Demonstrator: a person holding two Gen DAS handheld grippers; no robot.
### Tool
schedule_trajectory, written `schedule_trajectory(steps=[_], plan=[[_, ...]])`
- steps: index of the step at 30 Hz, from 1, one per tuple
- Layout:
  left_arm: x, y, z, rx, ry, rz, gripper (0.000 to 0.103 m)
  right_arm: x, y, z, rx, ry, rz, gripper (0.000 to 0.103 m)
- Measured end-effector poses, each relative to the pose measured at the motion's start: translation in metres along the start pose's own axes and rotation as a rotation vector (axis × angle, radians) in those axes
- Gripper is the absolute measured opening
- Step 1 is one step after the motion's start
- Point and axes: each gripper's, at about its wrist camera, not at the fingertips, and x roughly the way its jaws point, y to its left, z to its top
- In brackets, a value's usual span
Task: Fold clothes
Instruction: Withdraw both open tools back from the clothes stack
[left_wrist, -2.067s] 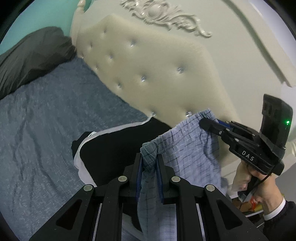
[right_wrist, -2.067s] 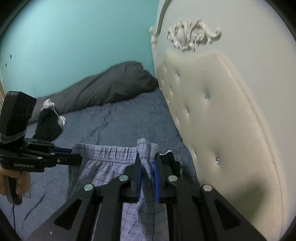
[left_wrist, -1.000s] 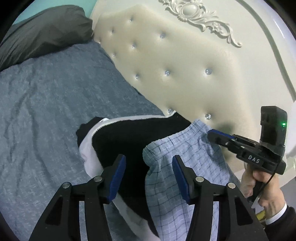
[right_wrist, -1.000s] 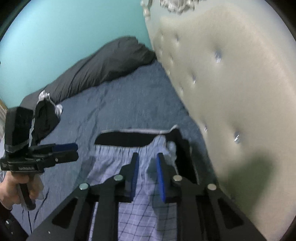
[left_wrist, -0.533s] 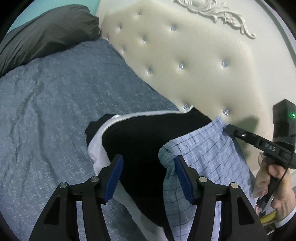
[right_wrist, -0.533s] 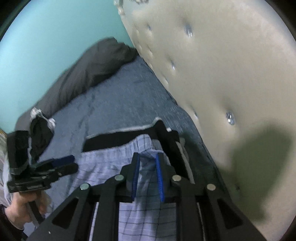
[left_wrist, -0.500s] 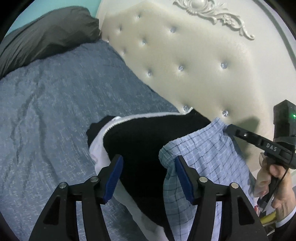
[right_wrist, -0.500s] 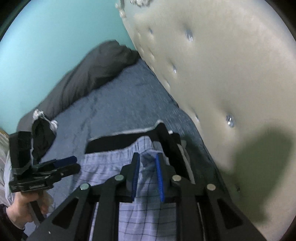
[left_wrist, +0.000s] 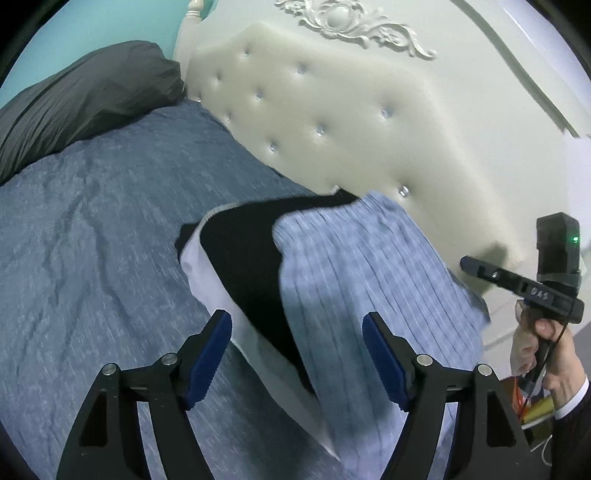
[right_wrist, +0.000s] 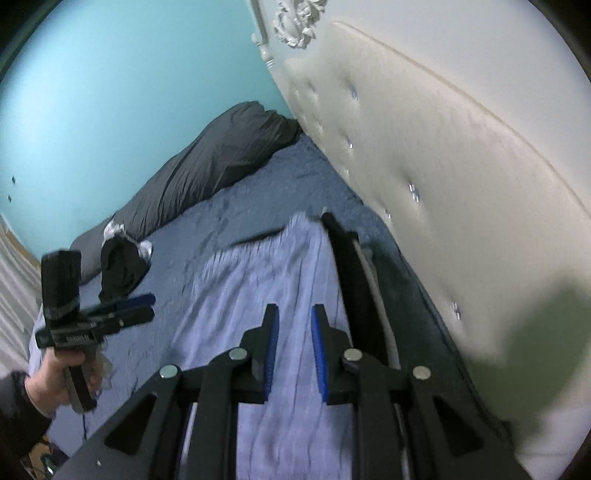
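On top of the black garment (left_wrist: 255, 254), near the headboard (left_wrist: 332, 122), lie the plaid shorts (left_wrist: 362, 280), flat. Left gripper (left_wrist: 297, 354) is opening, nothing between its pads; right gripper (right_wrist: 291, 341) stands narrowly parted, pinching nothing. Best next: smooth the cloth, align edges before folding. Blue bedspread (left_wrist: 92, 229), grey pillow (left_wrist: 74, 96), teal wall (right_wrist: 129, 92).

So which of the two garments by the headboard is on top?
The blue checked shorts; they lie over the black garment, which shows beneath.

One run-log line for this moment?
light-blue plaid shorts: lying on black garment, on bed | left gripper: opening, nothing gripped | right gripper: narrow gap, nothing gripped
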Motion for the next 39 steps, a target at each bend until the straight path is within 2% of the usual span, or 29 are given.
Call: schedule_trajectory(steps=[2, 3, 5, 14, 17, 19, 24, 27, 29, 34, 39], plan=[[0.001, -0.007, -0.010, 0.000, 0.010, 0.007, 0.079, -0.001, -0.004, -0.012, 0.018, 0.010, -0.009, 0.017], [0.001, -0.010, -0.016, -0.001, 0.015, 0.010, 0.084, -0.001, -0.006, -0.018, 0.027, 0.015, -0.014, 0.017], [0.005, -0.017, -0.025, 0.010, 0.024, 0.012, 0.088, -0.003, -0.010, -0.029, 0.046, 0.020, -0.023, 0.017], [0.014, -0.018, -0.045, 0.004, 0.051, 0.051, 0.088, -0.020, -0.029, -0.049, 0.124, -0.014, -0.094, 0.017], [0.009, -0.018, -0.046, 0.018, 0.037, 0.065, 0.089, -0.032, -0.023, -0.049, 0.116, -0.059, -0.070, 0.017], [0.010, -0.018, -0.048, 0.027, 0.044, 0.081, 0.092, -0.034, -0.014, -0.051, 0.088, -0.063, -0.058, 0.017], [0.010, -0.017, -0.053, 0.054, 0.043, 0.134, 0.093, -0.028, -0.001, -0.059, 0.043, -0.041, -0.144, 0.017], [0.005, -0.011, -0.056, 0.052, 0.045, 0.149, 0.093, -0.032, -0.005, -0.062, 0.056, -0.045, -0.241, 0.017], [0.001, -0.009, -0.057, 0.046, 0.043, 0.150, 0.093, -0.039, -0.011, -0.064, 0.086, -0.058, -0.266, 0.017], [-0.012, -0.007, -0.060, 0.038, 0.034, 0.156, 0.094, -0.057, -0.010, -0.066, 0.106, -0.102, -0.250, 0.017], [-0.029, -0.007, -0.067, 0.026, 0.020, 0.142, 0.096, -0.062, 0.015, -0.067, 0.089, -0.118, -0.205, 0.017]])
